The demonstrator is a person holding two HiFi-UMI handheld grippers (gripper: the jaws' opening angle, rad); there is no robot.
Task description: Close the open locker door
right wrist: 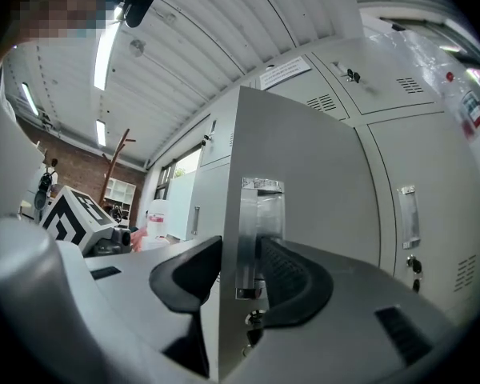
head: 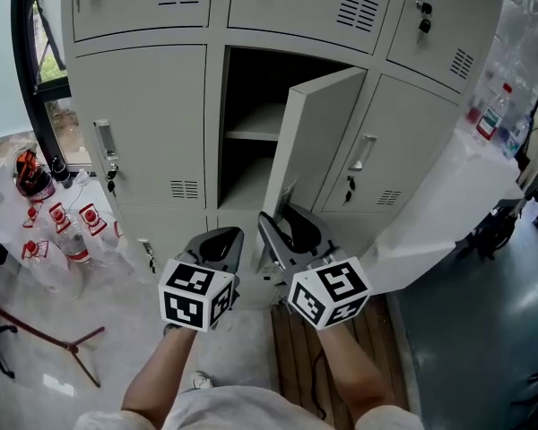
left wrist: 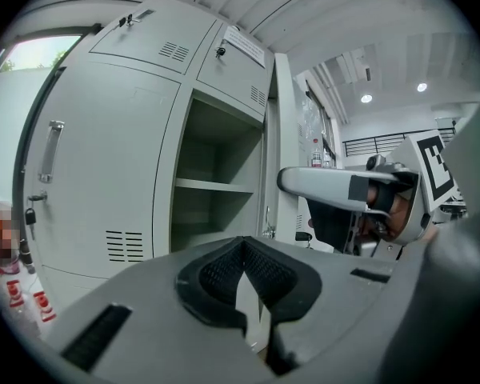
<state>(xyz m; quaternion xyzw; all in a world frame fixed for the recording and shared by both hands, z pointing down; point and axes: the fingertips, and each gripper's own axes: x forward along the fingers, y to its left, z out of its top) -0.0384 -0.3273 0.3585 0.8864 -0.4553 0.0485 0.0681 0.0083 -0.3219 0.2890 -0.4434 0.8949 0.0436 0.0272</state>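
The grey locker bank fills the head view. Its middle compartment [head: 251,124] stands open, with a shelf [head: 254,133] inside. The open door [head: 321,133] swings out toward me, hinged on the right. My right gripper [head: 285,225] reaches the door's lower free edge; in the right gripper view its jaws [right wrist: 242,250] are shut on the door edge and its metal handle [right wrist: 252,234]. To its left, my left gripper [head: 221,240] hangs in front of the compartment, apart from the door. Its pads [left wrist: 216,274] meet at the tips with nothing held. The door's edge [left wrist: 282,150] shows beside it.
Plastic-wrapped bottles with red labels [head: 67,231] lie at the left below a window. A large white covered object [head: 448,213] leans against the lockers at the right. A wooden pallet [head: 296,365] lies under my arms. Red stand legs [head: 36,334] cross the floor at lower left.
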